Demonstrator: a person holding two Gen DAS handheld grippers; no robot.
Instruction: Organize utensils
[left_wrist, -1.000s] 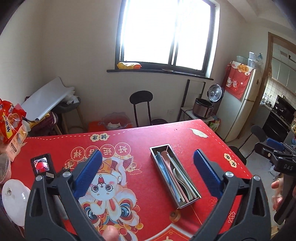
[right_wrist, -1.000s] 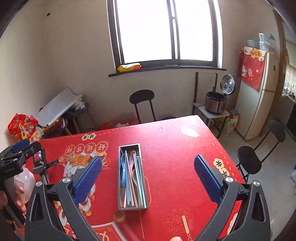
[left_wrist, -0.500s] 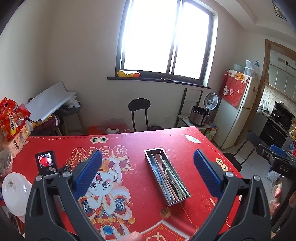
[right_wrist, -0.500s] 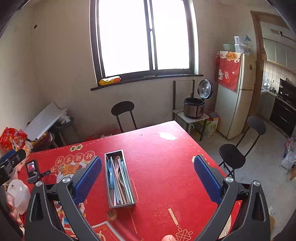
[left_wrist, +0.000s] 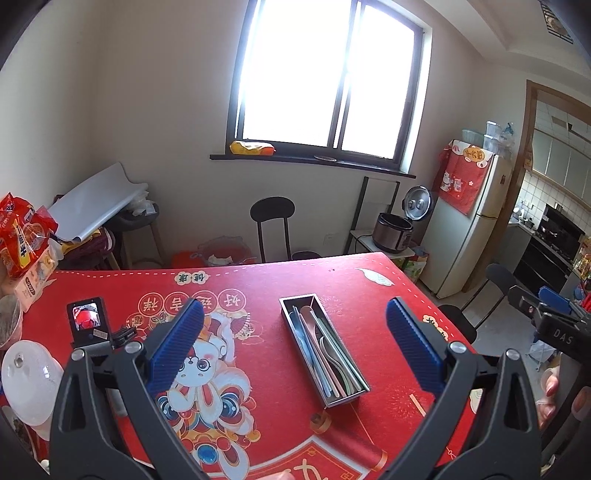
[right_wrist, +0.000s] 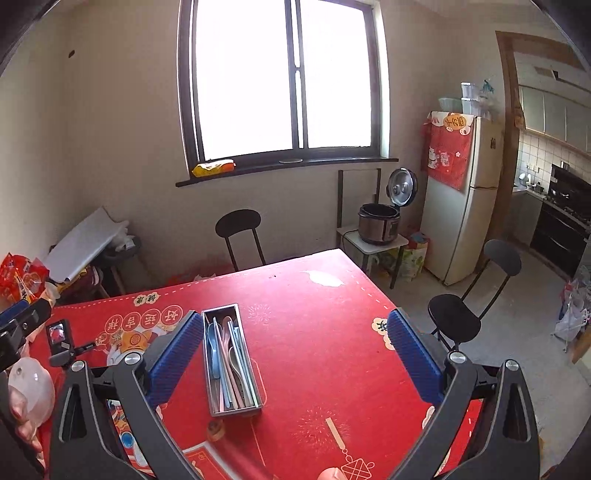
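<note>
From your left gripper (left_wrist: 295, 347), you look down on a red table (left_wrist: 369, 280) printed with a cartoon rabbit. Its blue pads stand wide apart and released, holding nothing. The metal tray (left_wrist: 345, 398) lies between the pads and beyond them, with the pastel utensils (left_wrist: 321, 354) lying lengthwise inside it. Left of the tray stands a small camera screen (left_wrist: 85, 317), and farther left a glass lid (left_wrist: 29, 376). Compared with a second ago, this view sits higher and farther back from the tray, and more of the window and far wall shows. From your right gripper (right_wrist: 295, 354), the pads are likewise spread and empty. The tray (right_wrist: 236, 408) sits just beside the left pad, touching neither, with the same spoons and sticks inside. This view has also pulled up and away from the tray, taking in the fridge (right_wrist: 461, 206) and a chair (right_wrist: 465, 314) right of it. Judging by both retreats and the filled tray, the sorting looks finished or nearly so.
</note>
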